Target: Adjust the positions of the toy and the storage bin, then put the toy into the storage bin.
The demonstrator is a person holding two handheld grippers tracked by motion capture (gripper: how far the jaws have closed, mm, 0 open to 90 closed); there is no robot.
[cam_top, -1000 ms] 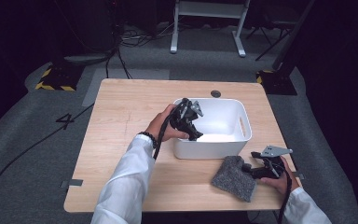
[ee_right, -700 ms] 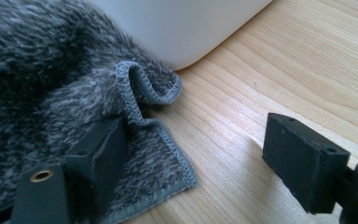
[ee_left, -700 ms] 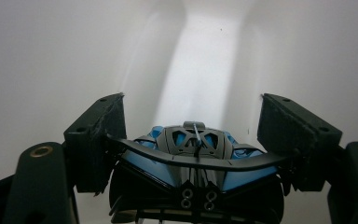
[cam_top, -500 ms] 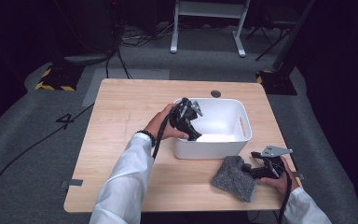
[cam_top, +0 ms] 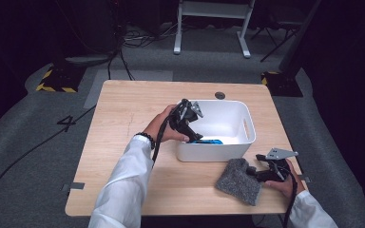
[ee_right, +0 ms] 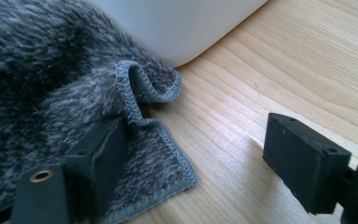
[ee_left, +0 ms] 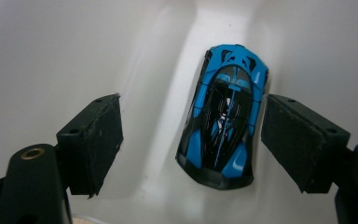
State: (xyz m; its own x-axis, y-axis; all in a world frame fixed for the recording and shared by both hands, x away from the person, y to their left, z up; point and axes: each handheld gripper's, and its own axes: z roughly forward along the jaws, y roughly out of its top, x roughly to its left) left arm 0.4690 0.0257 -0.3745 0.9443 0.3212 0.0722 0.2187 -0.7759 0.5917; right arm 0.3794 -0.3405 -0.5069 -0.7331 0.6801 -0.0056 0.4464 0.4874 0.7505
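A blue and black toy car (ee_left: 223, 135) lies on the floor of the white bin (cam_top: 247, 121), by its near wall (cam_top: 208, 141). My left gripper (cam_top: 192, 133) dips into the bin's near-left corner. Its jaws have just been opening and now stand open (ee_left: 196, 128) on either side of the car, with both pads clear of it. A grey fluffy cloth (cam_top: 237, 180) lies on the table in front of the bin. My right gripper (cam_top: 257, 172) sits low at the cloth's right edge, open (ee_right: 196, 154), its left pad (ee_right: 102, 154) over the cloth's hem (ee_right: 168, 154).
The light wooden table (cam_top: 123, 123) has bare room left of the bin. The bin's rounded corner (ee_right: 177, 23) stands just beyond the cloth in the right gripper view. Cables and stand legs (cam_top: 209, 28) lie on the dark floor beyond the table.
Hardly anything differs in the high view: the left gripper stays dipped in the bin and the right hand rests by the cloth.
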